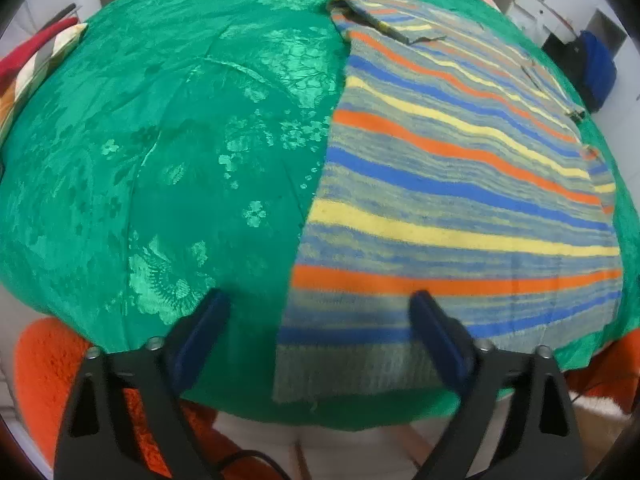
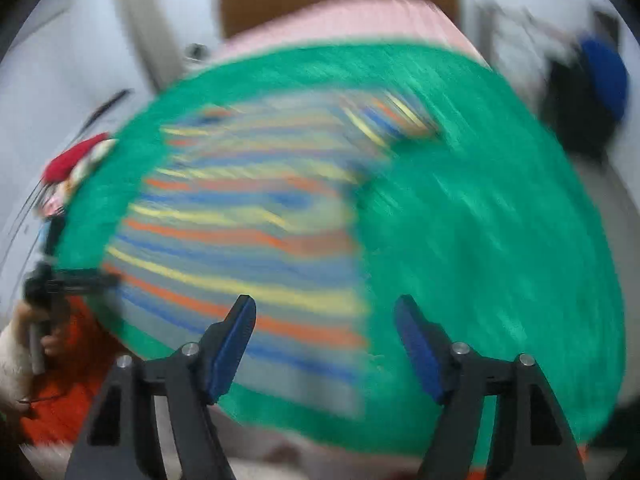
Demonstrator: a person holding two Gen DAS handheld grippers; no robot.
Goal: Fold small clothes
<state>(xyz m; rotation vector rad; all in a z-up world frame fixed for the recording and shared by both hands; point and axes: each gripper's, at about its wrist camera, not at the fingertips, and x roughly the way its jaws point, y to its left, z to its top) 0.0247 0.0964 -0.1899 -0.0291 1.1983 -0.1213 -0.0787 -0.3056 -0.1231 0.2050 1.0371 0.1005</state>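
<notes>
A striped knit garment (image 1: 452, 184), grey-blue with orange, yellow and blue bands, lies flat on a green patterned tablecloth (image 1: 160, 152). A sleeve lies folded across its far end (image 1: 376, 20). My left gripper (image 1: 320, 304) is open and empty above the garment's near left corner. In the right wrist view, which is motion-blurred, the same garment (image 2: 248, 224) lies left of centre on the cloth (image 2: 500, 220). My right gripper (image 2: 324, 316) is open and empty above the garment's near right edge. The left gripper (image 2: 76, 280) shows at the far left there.
A red and patterned bundle (image 1: 36, 56) sits at the table's far left edge. Orange fabric (image 1: 44, 364) lies below the near table edge. A pink striped bed (image 2: 344, 20) stands behind the table. A blue and black object (image 1: 596, 68) stands at the right.
</notes>
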